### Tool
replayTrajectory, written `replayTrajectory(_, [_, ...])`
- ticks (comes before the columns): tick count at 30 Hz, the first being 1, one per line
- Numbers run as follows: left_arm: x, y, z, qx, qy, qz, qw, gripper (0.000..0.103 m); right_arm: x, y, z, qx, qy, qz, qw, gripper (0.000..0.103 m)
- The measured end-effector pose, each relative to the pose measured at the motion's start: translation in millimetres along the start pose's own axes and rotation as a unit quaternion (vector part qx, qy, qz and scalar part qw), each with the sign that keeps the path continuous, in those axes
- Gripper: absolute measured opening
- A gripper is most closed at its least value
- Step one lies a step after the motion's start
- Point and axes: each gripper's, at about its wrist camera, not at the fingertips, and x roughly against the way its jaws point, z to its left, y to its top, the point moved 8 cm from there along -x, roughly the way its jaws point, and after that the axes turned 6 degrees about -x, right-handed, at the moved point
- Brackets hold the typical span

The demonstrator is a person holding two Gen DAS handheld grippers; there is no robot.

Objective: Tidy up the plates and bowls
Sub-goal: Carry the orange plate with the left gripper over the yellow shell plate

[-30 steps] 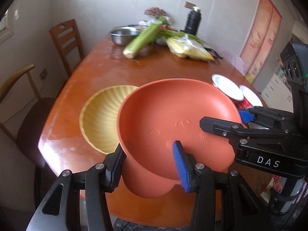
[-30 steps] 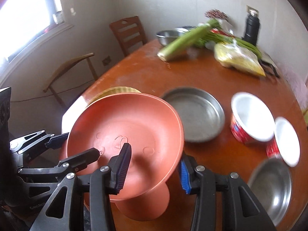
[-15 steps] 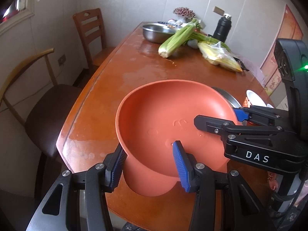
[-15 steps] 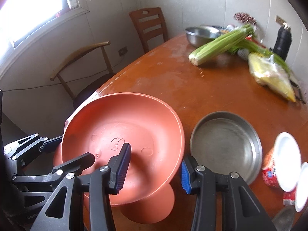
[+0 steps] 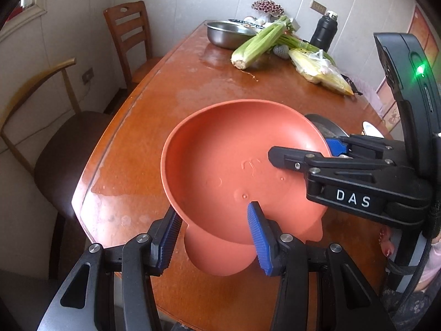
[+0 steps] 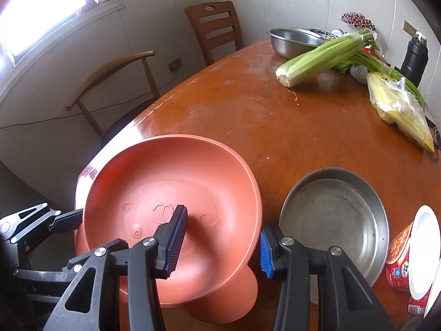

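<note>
An orange bowl (image 5: 220,165) with a lobed foot hangs tilted over the near left corner of the brown table (image 5: 165,110), held by both grippers. My left gripper (image 5: 213,237) is shut on its near wall, one blue pad inside and one outside. My right gripper (image 6: 219,245) grips the opposite side of the rim the same way. In the left wrist view the right gripper (image 5: 303,150) reaches in from the right. The left gripper (image 6: 63,220) shows at the left edge of the right wrist view. Whatever lies under the orange bowl (image 6: 171,209) is hidden.
A steel pan (image 6: 333,220) lies just right of the bowl, with white-lidded red cups (image 6: 413,251) beyond it. Celery (image 6: 325,55), a steel bowl (image 6: 292,41), bagged yellow food (image 6: 399,110) and a black flask (image 6: 416,55) sit at the far end. Two chairs (image 6: 110,77) stand along the left side.
Both grippers have carried the orange bowl leftward and a little lower, toward the table's near left corner. The yellow bowl seen a second ago no longer shows.
</note>
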Motion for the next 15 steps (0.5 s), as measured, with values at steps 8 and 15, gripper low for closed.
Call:
replayTrajectory(8, [0.3, -3.5, 1.4, 0.004, -0.004, 0.004, 1.0000, 0.049, -1.9, 3.0, 2.3, 0.012, -0.008, -0.004, 1.000, 0.047])
replayTrajectory(15, [6.4, -6.5, 2.3, 0.010, -0.011, 0.002, 0.9999, 0.049, -5.1, 7.8, 8.8, 0.022, -0.013, 0.000, 1.000, 0.049])
